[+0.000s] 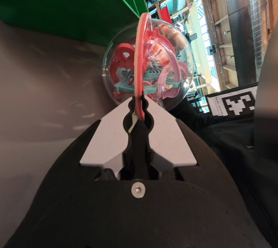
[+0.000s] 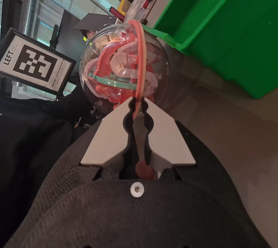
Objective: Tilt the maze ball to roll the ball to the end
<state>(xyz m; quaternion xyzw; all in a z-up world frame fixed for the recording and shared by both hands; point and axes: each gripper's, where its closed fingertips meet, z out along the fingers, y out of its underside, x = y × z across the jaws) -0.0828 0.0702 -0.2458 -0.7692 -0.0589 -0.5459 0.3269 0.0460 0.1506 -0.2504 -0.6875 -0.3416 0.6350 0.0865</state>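
Observation:
The maze ball [image 1: 159, 66] is a clear sphere with red, pink and teal tracks inside and a red rim ring around its middle. In the left wrist view my left gripper [image 1: 138, 97] is shut on that red rim, both pads pressing its edge. In the right wrist view the same maze ball [image 2: 120, 66] is held by my right gripper [image 2: 138, 97], shut on the red rim from the opposite side. The ball is lifted and held between the two grippers with the rim upright in both views. I cannot make out the small rolling ball inside.
A green bin [image 1: 67, 0] stands close behind the ball, also seen in the right wrist view [image 2: 225, 30]. The grey tabletop [image 1: 45, 90] lies beside it. A framed marker card [image 2: 34, 66] on the other gripper and a dark sleeve [image 1: 210, 128] show beyond the ball. Spacing between my two grippers at the tips: around 15 cm.

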